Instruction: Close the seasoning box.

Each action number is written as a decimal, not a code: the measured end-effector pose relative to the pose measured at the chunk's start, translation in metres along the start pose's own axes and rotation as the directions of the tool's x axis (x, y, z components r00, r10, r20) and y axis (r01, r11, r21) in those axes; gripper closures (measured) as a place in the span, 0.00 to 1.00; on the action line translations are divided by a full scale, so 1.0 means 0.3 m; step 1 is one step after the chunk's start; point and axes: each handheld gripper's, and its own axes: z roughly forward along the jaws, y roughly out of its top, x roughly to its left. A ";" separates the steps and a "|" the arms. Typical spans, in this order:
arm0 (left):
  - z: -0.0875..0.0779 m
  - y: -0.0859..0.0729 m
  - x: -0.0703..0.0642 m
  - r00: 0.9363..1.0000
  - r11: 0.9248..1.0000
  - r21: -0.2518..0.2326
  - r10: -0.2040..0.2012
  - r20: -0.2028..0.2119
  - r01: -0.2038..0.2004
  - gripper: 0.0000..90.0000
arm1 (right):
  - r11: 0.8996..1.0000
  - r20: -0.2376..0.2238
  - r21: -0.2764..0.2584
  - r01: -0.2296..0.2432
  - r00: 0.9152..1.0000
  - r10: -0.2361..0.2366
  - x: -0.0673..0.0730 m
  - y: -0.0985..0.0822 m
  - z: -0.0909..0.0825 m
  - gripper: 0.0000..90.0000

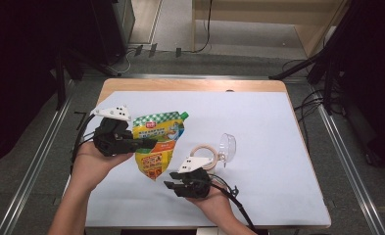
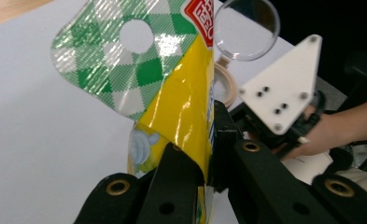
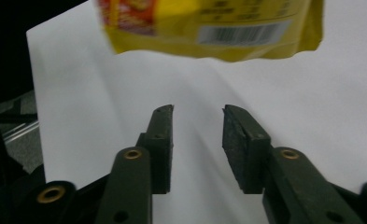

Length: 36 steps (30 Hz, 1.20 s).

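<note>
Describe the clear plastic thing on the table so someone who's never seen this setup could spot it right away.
Start from the white sheet covering the wooden table and look just right of its middle, past the yellow and green pouch held in the left tool. There a pale ring lies flat, and the clear cup lies tipped beside it. It is the one see-through item.

Two black grippers, left gripper [image 1: 148,142] and right gripper [image 1: 169,180], are each topped by a white three-cornered plate with dark screws; brass rivets, black cables and bare forearms are seen.
</note>
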 end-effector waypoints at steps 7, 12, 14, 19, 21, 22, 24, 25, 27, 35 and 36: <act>-0.019 0.020 -0.056 0.998 1.000 0.003 0.025 0.057 -0.025 1.00 | 0.998 0.043 -0.050 -0.032 0.998 0.035 -0.019 0.005 -0.017 0.95; -0.025 0.033 -0.083 0.994 1.000 -0.005 0.025 0.109 -0.025 1.00 | 0.998 0.079 -0.067 -0.021 0.997 0.027 -0.022 0.002 -0.023 0.96; -0.027 0.036 -0.086 0.991 1.000 -0.005 0.024 0.128 -0.023 1.00 | 0.997 0.087 -0.076 -0.017 0.996 0.023 -0.022 0.000 -0.023 0.96; -0.030 0.037 -0.086 0.985 1.000 -0.003 0.018 0.171 -0.018 1.00 | 0.997 0.110 -0.079 0.001 0.994 0.008 -0.017 -0.003 -0.019 0.95; -0.026 0.036 -0.082 0.987 1.000 0.007 0.007 0.162 -0.008 1.00 | 0.996 0.102 -0.094 0.006 0.995 0.004 -0.014 -0.004 -0.021 0.94; -0.024 0.035 -0.079 0.987 1.000 0.008 0.003 0.160 -0.004 1.00 | 0.994 0.093 -0.107 0.024 0.996 -0.014 -0.010 -0.004 -0.026 0.93; -0.019 0.032 -0.069 0.987 1.000 0.005 -0.015 0.161 0.014 1.00 | 0.991 0.087 -0.127 0.049 0.996 -0.038 0.006 -0.001 -0.029 0.89; -0.018 0.031 -0.066 0.985 1.000 0.000 -0.025 0.171 0.025 1.00 | 0.990 0.097 -0.119 0.070 0.994 -0.058 0.012 -0.001 -0.029 0.88; -0.018 0.031 -0.059 0.983 0.999 -0.014 -0.034 0.180 0.037 1.00 | 0.988 0.093 -0.127 0.093 0.992 -0.081 0.022 -0.002 -0.031 0.88; 0.006 0.027 -0.043 0.980 0.994 -0.069 -0.069 0.185 0.083 0.98 | 0.971 0.121 -0.116 0.211 0.973 -0.197 0.095 0.003 -0.041 0.86; 0.014 0.028 -0.043 0.981 0.994 -0.069 -0.074 0.181 0.088 0.98 | 0.971 0.122 -0.116 0.211 0.973 -0.197 0.105 0.001 -0.042 0.86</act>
